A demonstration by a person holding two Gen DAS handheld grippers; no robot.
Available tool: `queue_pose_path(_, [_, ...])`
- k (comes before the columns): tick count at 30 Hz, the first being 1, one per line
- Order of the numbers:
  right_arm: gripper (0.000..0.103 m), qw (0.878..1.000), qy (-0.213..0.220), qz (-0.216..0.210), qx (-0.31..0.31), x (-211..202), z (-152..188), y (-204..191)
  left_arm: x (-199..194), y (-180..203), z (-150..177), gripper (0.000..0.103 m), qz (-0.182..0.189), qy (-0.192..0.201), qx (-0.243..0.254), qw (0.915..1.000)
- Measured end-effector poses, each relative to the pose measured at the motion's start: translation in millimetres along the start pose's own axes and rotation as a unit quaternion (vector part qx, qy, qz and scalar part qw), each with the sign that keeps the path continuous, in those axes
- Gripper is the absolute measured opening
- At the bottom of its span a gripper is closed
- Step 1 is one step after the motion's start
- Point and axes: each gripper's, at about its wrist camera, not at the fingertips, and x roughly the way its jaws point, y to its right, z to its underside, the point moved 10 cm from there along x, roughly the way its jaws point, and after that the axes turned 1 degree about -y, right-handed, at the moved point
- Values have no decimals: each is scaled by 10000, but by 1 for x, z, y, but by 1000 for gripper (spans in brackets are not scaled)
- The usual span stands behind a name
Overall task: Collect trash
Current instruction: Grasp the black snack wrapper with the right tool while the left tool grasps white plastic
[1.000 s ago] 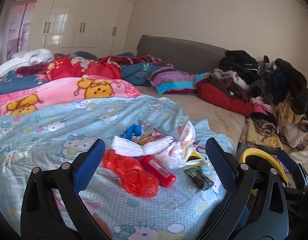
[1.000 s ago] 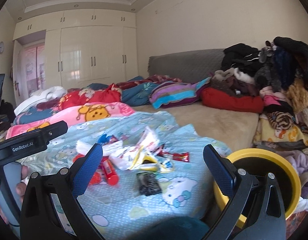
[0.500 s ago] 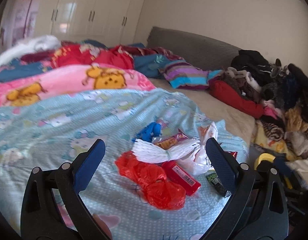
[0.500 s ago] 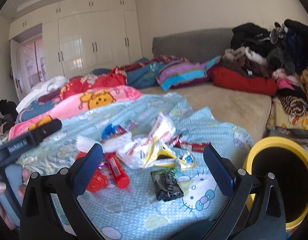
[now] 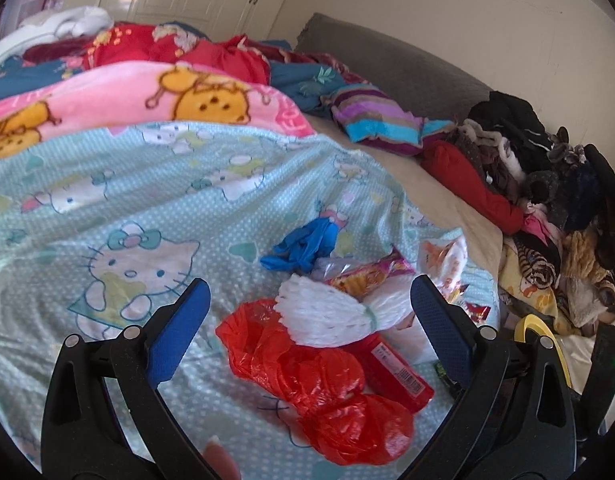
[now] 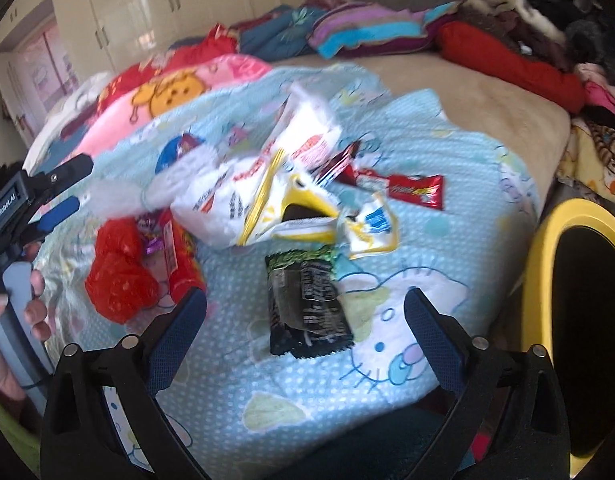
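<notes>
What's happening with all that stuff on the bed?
A person is cleaning up trash with a grabber in each hand. The left gripper hangs over a crumpled red plastic bag, and the right gripper hangs over a dark snack wrapper. Both have jaws wide open, with the right's closing slightly just now, and neither holds anything yet. The litter lies on a blue cartoon-cat blanket, and a yellow-rimmed bin waits beside the bed.

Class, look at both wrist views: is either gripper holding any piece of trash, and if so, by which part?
Nothing is held. The left gripper stands open above the red plastic bag; the right gripper, open too, frames the black wrapper without touching it.
</notes>
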Motion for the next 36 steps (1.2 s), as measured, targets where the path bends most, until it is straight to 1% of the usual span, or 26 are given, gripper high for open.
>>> queue_pose_path(1, [83, 9999, -116, -39, -43, 5, 2, -2, 3, -1, 2, 92, 21, -55, 6, 10000])
queue_pose_path(4, [72, 9992, -401, -78, -33, 18, 9, -5, 10, -3, 6, 90, 72, -125, 0, 9999])
queue_pose_path(5, [69, 9987, -492, -84, -32, 22, 12, -5, 12, -3, 8, 89, 108, -151, -26, 9998])
queue_pose_path(6, [64, 9984, -551, -92, -35, 24, 14, -7, 14, -3, 8, 84, 131, -171, -41, 9998])
queue_pose_path(8, [57, 9980, -622, -137, -31, 27, 16, -6, 17, -2, 8, 79, 204, -199, -47, 9996])
queue_pose_path(9, [51, 9980, -618, -164, -7, 26, 17, -5, 17, 0, 8, 73, 236, -194, -40, 9995])
queue_pose_path(10, [48, 9980, -611, -175, 15, 26, 17, -5, 18, 1, 8, 67, 255, -193, -26, 9995])
queue_pose_path(11, [45, 9980, -593, -198, 35, 26, 18, -4, 18, 3, 8, 63, 275, -185, -11, 9995])
queue_pose_path(13, [36, 9981, -549, -258, 79, 23, 20, -3, 16, 7, 8, 49, 318, -176, 1, 9993])
queue_pose_path(14, [33, 9981, -526, -298, 102, 21, 21, -3, 15, 9, 9, 45, 341, -170, 21, 9993])
queue_pose_path(15, [26, 9981, -508, -320, 123, 19, 22, -1, 15, 10, 8, 35, 322, -167, 48, 9993])
queue_pose_path(16, [13, 9981, -491, -348, 148, 18, 23, -1, 14, 12, 9, 25, 304, -159, 80, 9994])
queue_pose_path(19, [12, 9979, -452, -435, 135, 15, 22, -4, 7, 16, 9, 15, 301, -82, 175, 9994])
queue_pose_path(22, [12, 9983, -302, -492, 78, 9, 18, -8, -5, 24, 5, 12, 351, 89, 293, 9989])
queue_pose_path(30, [11, 9976, 56, -688, 70, -12, 10, -11, -45, 44, -11, 10, 458, 545, 399, 9967])
queue_pose_path(36, [11, 9972, 221, -692, 187, -26, 4, -2, -60, 67, -11, 10, 531, 593, 635, 9948])
